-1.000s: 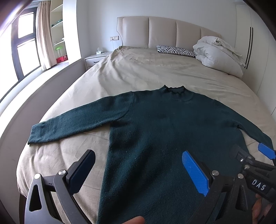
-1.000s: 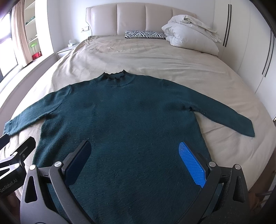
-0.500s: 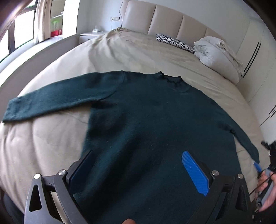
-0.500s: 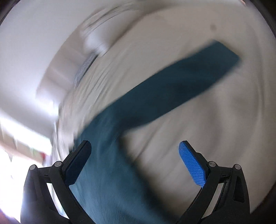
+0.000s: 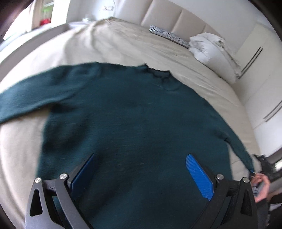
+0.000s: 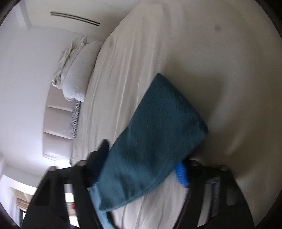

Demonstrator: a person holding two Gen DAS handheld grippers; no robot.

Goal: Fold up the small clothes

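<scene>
A dark green long-sleeved sweater (image 5: 134,123) lies flat, front up, on the beige bed (image 5: 123,44), sleeves spread to both sides. My left gripper (image 5: 141,174) is open and empty, hovering over the sweater's lower body. In the right wrist view the sweater's right sleeve (image 6: 151,137) runs between the fingers of my right gripper (image 6: 139,169), cuff end pointing away; the view is blurred and I cannot tell whether the jaws are pinching it. That gripper also shows at the right sleeve's cuff in the left wrist view (image 5: 260,169).
A white folded duvet (image 5: 213,47) and a zebra-print pillow (image 5: 167,35) lie at the head of the bed against the padded headboard (image 5: 172,15). White wardrobe doors (image 5: 264,74) stand on the right. A low ledge (image 5: 26,42) runs along the left.
My right gripper swung out to the sweater's right sleeve and rolled sideways, its fingers closing in around the sleeve. My left gripper moved forward and lower over the sweater body, staying open.
</scene>
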